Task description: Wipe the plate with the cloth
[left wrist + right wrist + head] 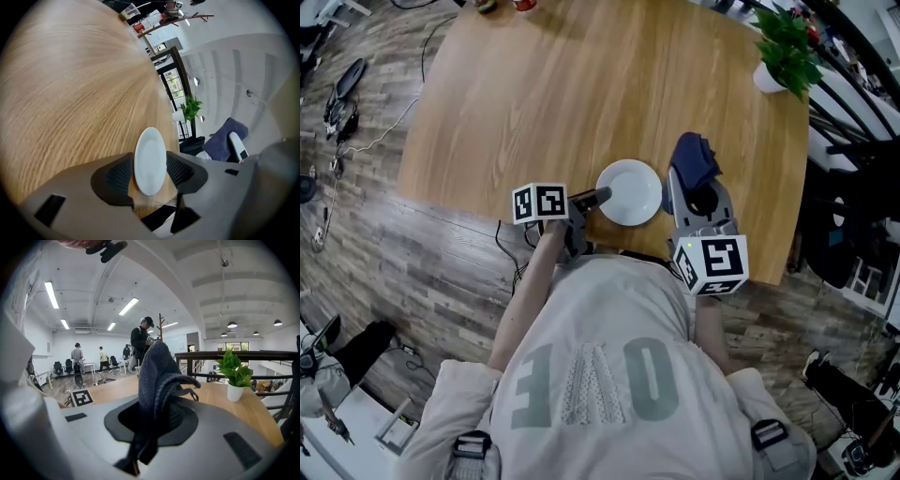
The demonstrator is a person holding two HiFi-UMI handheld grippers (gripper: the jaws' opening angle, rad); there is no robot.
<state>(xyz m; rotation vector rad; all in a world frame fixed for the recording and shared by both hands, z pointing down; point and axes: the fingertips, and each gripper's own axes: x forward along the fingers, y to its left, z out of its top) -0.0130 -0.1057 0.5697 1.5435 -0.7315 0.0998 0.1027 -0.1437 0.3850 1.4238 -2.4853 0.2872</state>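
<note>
The wooden table (pixel 534 94) is the largest thing here, a broad, smooth, pale-grained top that runs ahead of both tongs. The plate (pixel 630 192) lies flat on it between the two tongs, near the table's near edge. It is round, white and glossy, with a shallow raised rim. It looks stiff, fairly light, slick and breakable, so it is best steadied at the rim, pinched gently, so that it cannot skate under a wipe. The left tongs (pixel 598 197) stand wide apart with the plate's near rim just between the ribbed dark pads, which do not seem to press on it. The right tongs (pixel 694 185), just to the plate's other side, are clamped on the cloth (pixel 696 157). The cloth is dark blue, knitted, soft and limp, bunched up out of the jaws in loose folds. It will likely drape and drag, so a fold should be pressed flat to the plate.
</note>
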